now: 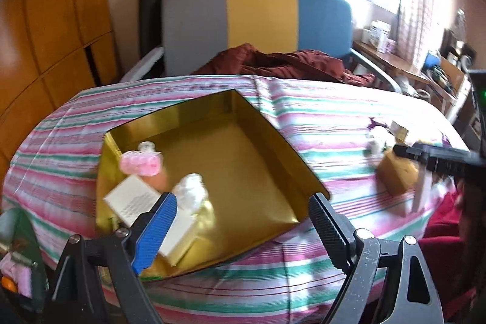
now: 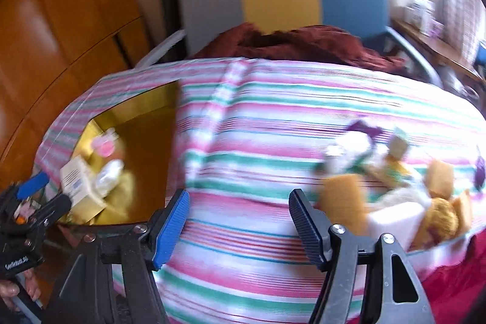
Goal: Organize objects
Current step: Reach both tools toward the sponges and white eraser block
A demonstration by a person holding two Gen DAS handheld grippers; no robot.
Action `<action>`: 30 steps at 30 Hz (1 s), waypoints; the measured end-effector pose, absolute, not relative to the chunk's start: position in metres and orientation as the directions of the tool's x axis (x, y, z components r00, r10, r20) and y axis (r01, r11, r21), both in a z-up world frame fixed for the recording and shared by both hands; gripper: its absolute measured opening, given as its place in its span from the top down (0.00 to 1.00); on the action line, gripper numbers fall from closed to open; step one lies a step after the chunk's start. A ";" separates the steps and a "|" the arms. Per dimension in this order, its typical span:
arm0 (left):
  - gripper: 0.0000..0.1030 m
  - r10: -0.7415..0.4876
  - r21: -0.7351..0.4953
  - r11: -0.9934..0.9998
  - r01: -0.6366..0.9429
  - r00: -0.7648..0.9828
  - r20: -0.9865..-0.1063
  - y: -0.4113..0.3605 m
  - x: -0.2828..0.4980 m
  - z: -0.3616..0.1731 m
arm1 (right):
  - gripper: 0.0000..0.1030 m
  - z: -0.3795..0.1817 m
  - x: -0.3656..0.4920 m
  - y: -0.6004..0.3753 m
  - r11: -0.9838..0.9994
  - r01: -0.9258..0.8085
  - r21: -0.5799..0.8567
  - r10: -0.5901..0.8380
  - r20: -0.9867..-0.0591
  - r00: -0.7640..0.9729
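An open gold box (image 1: 243, 160) lies on the striped bedcover (image 1: 319, 117). In its left part lie a pink bottle (image 1: 141, 163), a white carton (image 1: 133, 199) and a white fluffy item (image 1: 189, 193). My left gripper (image 1: 241, 204) hovers over the box's near edge, open and empty. A blurred pile of loose items, with an orange block (image 2: 343, 190) and a white block (image 2: 395, 217), lies at the right of the bed. My right gripper (image 2: 239, 198) is open over bare bedcover, between the gold box (image 2: 145, 141) and the pile, nothing between its fingers.
A grey, yellow and blue headboard (image 1: 261, 20) and a dark red blanket (image 1: 288, 63) sit at the bed's far end. A wooden wardrobe (image 1: 54, 35) stands on the left. A cluttered desk (image 1: 404, 63) stands on the right by the window. A hand (image 2: 18, 290) holds the left gripper's handle.
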State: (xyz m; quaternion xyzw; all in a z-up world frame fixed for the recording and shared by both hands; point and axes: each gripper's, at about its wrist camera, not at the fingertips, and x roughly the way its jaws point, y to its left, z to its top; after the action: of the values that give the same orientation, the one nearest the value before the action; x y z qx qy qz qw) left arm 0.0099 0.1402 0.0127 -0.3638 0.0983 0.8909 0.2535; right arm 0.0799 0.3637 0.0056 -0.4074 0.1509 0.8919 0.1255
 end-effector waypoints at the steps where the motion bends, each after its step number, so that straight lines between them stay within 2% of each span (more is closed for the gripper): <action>1: 0.14 0.390 -0.009 -0.843 -0.538 -0.599 -0.699 0.145 0.011 0.012 | 0.33 0.008 0.088 0.380 -0.907 -0.389 0.164 0.133 -0.763 -0.632; 9: 0.14 0.477 -0.025 -0.736 -0.677 -0.491 -0.729 0.201 0.026 0.005 | 0.31 0.017 0.150 0.489 -0.706 -0.683 0.185 0.347 -0.751 -0.562; 13: 0.14 0.510 -0.039 -0.681 -0.731 -0.435 -0.743 0.232 0.033 0.002 | 0.31 0.003 0.166 0.515 -0.648 -0.726 0.231 0.354 -0.752 -0.556; 16: 0.14 0.535 -0.072 -0.643 -0.762 -0.380 -0.754 0.252 0.033 -0.003 | 0.31 -0.014 0.173 0.525 -0.607 -0.734 0.305 0.303 -0.765 -0.569; 20: 0.14 0.523 -0.086 -0.625 -0.776 -0.334 -0.784 0.279 0.032 -0.018 | 0.29 -0.011 0.179 0.527 -0.608 -0.695 0.384 0.272 -0.722 -0.636; 24: 0.14 0.508 -0.135 -0.629 -0.766 -0.274 -0.817 0.292 0.030 -0.032 | 0.29 -0.004 0.170 0.513 -0.701 -0.538 0.467 0.140 -0.650 -0.747; 27: 0.14 0.494 -0.116 -0.630 -0.768 -0.281 -0.823 0.296 0.033 -0.036 | 0.29 -0.003 0.152 0.491 -0.786 -0.448 0.427 0.059 -0.669 -0.741; 30: 0.14 0.494 -0.117 -0.629 -0.768 -0.278 -0.824 0.295 0.032 -0.036 | 0.28 -0.011 0.134 0.470 -0.839 -0.406 0.362 0.018 -0.728 -0.686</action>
State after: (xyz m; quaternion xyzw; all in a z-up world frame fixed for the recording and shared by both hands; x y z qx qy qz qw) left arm 0.0318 0.2949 -0.0357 -0.4462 0.1539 0.7845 0.4021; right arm 0.1345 0.4699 -0.0110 -0.3777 0.2571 0.8813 0.1204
